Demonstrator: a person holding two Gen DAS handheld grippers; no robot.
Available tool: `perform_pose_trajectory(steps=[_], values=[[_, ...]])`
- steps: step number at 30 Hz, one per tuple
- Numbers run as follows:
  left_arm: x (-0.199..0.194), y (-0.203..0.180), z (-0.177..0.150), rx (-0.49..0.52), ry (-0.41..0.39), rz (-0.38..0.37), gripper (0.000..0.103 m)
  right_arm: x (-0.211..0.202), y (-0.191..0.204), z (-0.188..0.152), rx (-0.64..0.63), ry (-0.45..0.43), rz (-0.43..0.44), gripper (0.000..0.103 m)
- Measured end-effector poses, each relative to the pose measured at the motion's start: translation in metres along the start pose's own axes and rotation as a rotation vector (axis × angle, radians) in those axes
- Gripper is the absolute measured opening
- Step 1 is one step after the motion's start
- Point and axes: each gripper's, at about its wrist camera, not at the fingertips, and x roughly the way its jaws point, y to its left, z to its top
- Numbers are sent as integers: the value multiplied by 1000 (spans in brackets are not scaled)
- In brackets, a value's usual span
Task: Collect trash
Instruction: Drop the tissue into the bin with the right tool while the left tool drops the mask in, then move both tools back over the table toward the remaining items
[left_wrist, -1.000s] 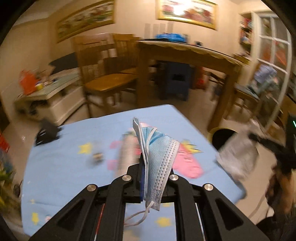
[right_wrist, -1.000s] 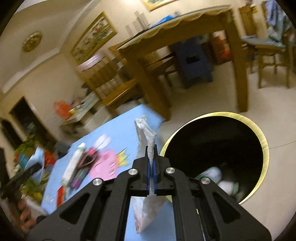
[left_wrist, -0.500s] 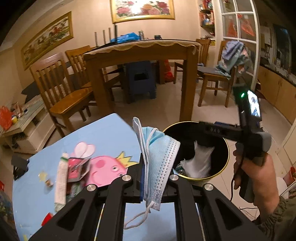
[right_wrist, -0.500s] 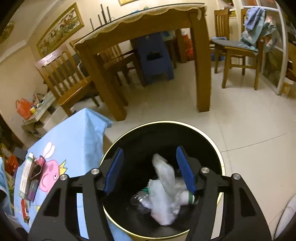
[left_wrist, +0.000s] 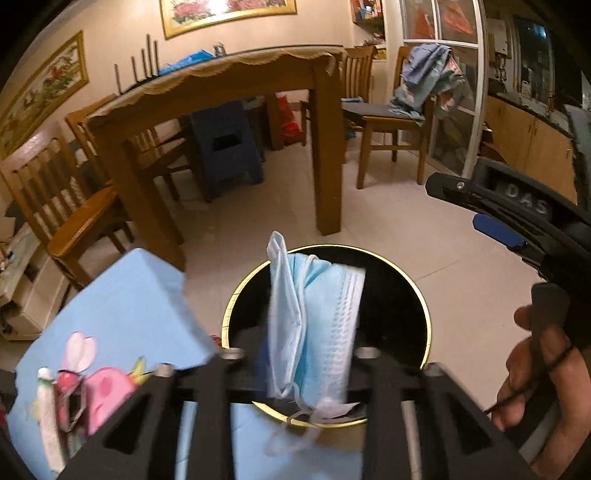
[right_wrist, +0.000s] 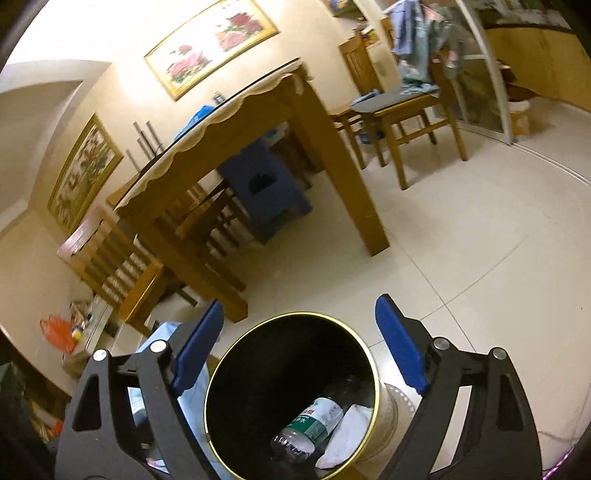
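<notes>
Left wrist view: left gripper (left_wrist: 306, 354) over the black gold-rimmed bin (left_wrist: 424, 314), jaws just parted, blue face mask (left_wrist: 314, 325) loose between them, not pinched. Blue tablecloth (left_wrist: 122, 306) at eight o'clock of the bin; right gripper at three o'clock, in a hand (left_wrist: 532, 391).

Right wrist view: right gripper (right_wrist: 299, 343) spread wide, having just opened, nothing between the pads (right_wrist: 400, 347). Bin at six o'clock, holding a plastic bottle (right_wrist: 310, 424) and white wrapper (right_wrist: 347, 430).
</notes>
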Motion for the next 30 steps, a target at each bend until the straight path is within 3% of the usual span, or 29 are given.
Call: perform_pose_trajectory(steps=[2,7,10,16,19,21,25,27,30], values=[[6,-6,1,10,0,11,53,-8,-7,3,8,-8,-2,83],[7,-3,-4,10,6,8,53,-20,-5,5,-7,-34,-4,83],[2,2,-4,9,-4,27,62,-24,0,4,-10,-32,0,83],[-31,14,-10,9,-64,81,63,-29,13,2,-44,-38,-9,84],[-60,20,-20,12,-119,132,76,-28,29,-3,-100,-29,0,84],[-83,27,-31,9,-169,182,90,-27,45,-9,-164,-22,17,84],[-119,47,-56,-5,-215,251,94,-21,94,-34,-345,6,91,85],[-140,65,-83,-27,-222,299,96,-24,123,-52,-442,18,164,85],[-159,90,-132,-74,-174,316,96,-28,164,-83,-544,81,298,86]])
